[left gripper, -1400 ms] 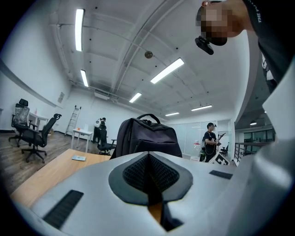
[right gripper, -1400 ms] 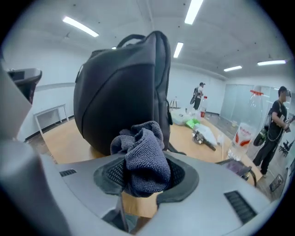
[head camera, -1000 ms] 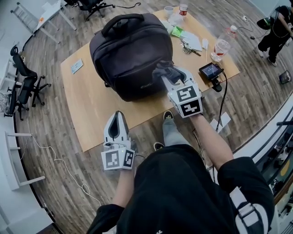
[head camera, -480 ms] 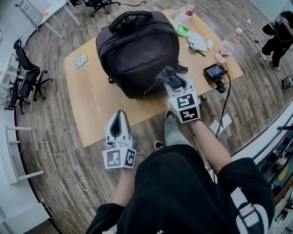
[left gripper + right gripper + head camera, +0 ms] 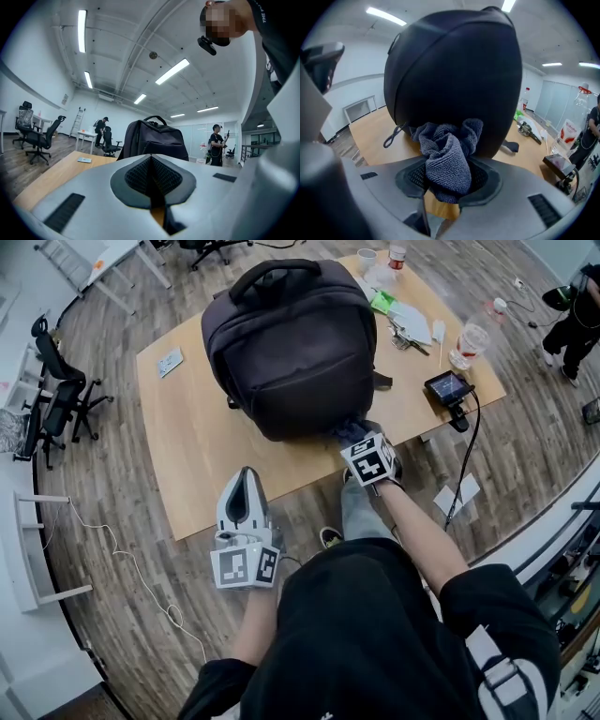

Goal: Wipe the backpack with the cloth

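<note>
A large black backpack [image 5: 295,343] lies on the wooden table [image 5: 187,442]; it also fills the right gripper view [image 5: 454,70] and shows in the left gripper view [image 5: 154,138]. My right gripper [image 5: 359,439] is shut on a bunched grey-blue cloth [image 5: 447,157], which presses against the backpack's lower end near the table's front edge. In the head view only a bit of that cloth [image 5: 345,431] shows past the marker cube. My left gripper [image 5: 242,488] hovers off the table's front edge, left of the backpack, shut with nothing in it [image 5: 151,176].
On the table's right stand a small screen device [image 5: 446,387] with a cable, a plastic cup [image 5: 469,338], papers and a green packet [image 5: 384,304]. A card [image 5: 170,362] lies at the left. Office chairs [image 5: 56,399] stand on the left, and people [image 5: 216,145] beyond the table.
My right gripper has slid down the backpack's front with the cloth, from its middle to its lower end by the table's edge. The left gripper has stayed put.
</note>
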